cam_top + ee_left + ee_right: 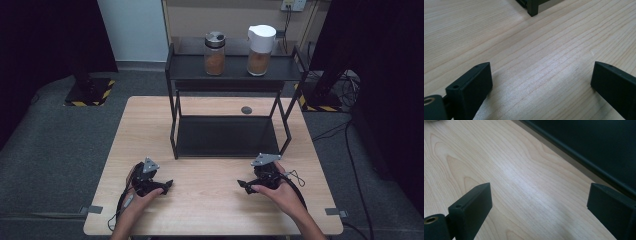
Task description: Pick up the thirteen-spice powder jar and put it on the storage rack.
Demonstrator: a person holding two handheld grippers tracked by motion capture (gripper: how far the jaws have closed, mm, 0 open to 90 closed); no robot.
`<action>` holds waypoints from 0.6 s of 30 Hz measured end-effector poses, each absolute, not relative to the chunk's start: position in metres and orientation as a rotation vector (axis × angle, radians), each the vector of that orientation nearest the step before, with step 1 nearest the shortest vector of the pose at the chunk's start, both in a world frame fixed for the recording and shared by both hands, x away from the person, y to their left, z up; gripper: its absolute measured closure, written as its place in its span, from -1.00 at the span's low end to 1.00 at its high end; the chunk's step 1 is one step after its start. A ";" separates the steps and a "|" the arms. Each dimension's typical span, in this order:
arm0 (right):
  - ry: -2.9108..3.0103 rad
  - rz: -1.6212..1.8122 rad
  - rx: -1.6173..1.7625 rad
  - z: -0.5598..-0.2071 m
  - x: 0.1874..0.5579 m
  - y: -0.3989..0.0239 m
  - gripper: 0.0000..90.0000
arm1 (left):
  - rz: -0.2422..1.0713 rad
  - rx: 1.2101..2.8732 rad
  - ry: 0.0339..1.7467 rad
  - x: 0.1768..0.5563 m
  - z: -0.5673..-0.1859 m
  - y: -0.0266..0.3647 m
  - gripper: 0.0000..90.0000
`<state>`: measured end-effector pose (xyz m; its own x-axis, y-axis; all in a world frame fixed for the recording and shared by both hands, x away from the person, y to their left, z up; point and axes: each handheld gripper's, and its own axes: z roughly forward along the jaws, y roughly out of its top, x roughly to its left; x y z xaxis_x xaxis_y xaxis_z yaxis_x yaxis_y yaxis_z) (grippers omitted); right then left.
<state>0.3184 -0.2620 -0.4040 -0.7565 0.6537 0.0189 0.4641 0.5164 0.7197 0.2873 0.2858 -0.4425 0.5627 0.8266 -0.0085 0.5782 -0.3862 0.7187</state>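
Table (210, 200): light wood-grain top, rectangular, standing on grey carpet; the largest item present. Two-tier rack (230, 70): black metal frame, placed at the far middle of the table, with an upper shelf and a dark lower shelf close to the tabletop; one of its legs (533, 8) appears at the top of the left gripper view, and the edge of its lower shelf (584, 157) runs across the upper right of the right gripper view. Jar with white lid (260, 50): glass, holding brown contents, upright on the right part of the upper shelf. Jar with metal lid (214, 53): glass, also with brown contents, upright on the upper shelf, left of the white-lidded one and apart from it. Left gripper (167, 185): black, topped by a grey three-cornered plate, held in the person's left hand (142, 197) at the near left of the table; its jaws stand wide apart over bare wood, grasping nothing. Right gripper (242, 183): same build, held in the right hand (282, 195) at the near right, just in front of the rack; its jaws likewise spread wide and released, with nothing between them. Small dark round disc (246, 110): lying on the tabletop beyond the lower shelf, under the upper shelf, toward the right.
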 end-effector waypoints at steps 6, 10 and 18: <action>2.492 1.099 0.937 -0.416 0.314 -0.263 -0.84 | 0.465 2.110 1.120 0.287 -0.442 0.286 -0.95; 2.512 1.082 0.923 -0.421 0.312 -0.261 -0.85 | 0.466 2.110 1.120 0.287 -0.442 0.286 -0.95; 2.517 1.113 0.907 -0.431 0.308 -0.263 -0.87 | 0.466 2.110 1.120 0.287 -0.442 0.286 -0.95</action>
